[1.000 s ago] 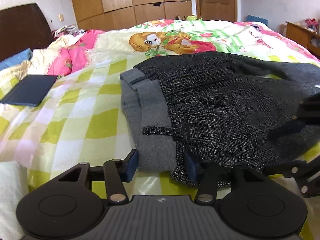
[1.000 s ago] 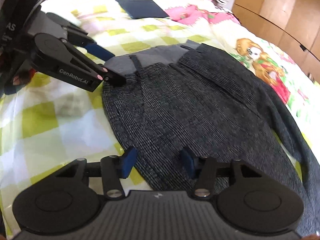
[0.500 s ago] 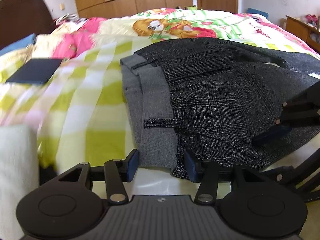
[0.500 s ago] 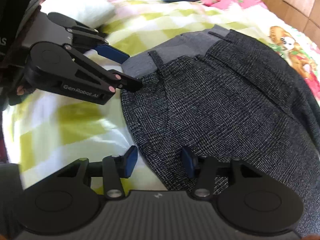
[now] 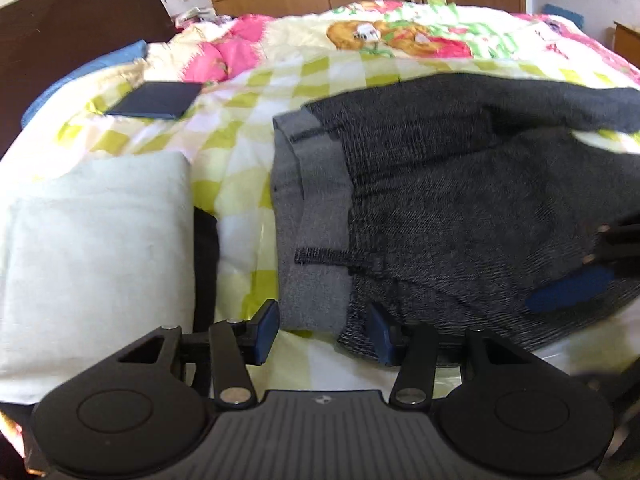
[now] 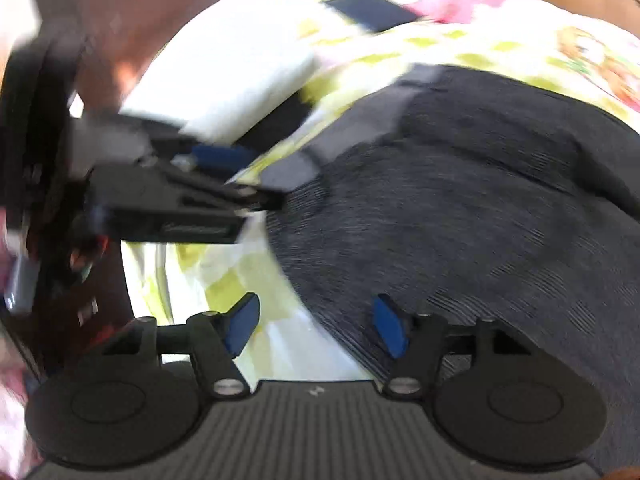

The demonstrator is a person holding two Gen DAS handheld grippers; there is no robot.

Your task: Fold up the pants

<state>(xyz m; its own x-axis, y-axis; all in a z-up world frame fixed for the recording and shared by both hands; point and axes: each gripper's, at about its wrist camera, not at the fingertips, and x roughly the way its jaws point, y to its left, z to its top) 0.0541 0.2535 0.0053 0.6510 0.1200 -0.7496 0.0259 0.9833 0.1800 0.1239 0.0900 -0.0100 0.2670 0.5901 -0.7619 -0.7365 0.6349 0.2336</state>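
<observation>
The dark grey pants (image 5: 460,208) lie spread on the bed (image 5: 240,128), over a quilt checked in yellow-green and white with a pink and cartoon-printed part farther back. Their lighter grey waistband (image 5: 312,216) is turned toward the near left, with a belt loop lying across it, and one leg runs off toward the far right. The left gripper (image 5: 322,330) sits low at the near corner of the waistband with its jaws spread wide; the blue pads stand on either side of the cloth's edge without pinching it. The right gripper (image 6: 316,326) is likewise wide open, holding nothing, and hovers at the near rim of the pants (image 6: 460,216), its left pad over bare quilt and its right pad over the dark fabric. In the right wrist view, which is blurred, the left gripper (image 6: 240,178) reaches in from the left, its tips at the waistband corner. A folded white cloth (image 5: 92,248) lies on the bed to the left of the pants, with something dark beneath its right edge, and a flat dark blue case (image 5: 156,100) rests farther back near the headboard (image 5: 76,28).
</observation>
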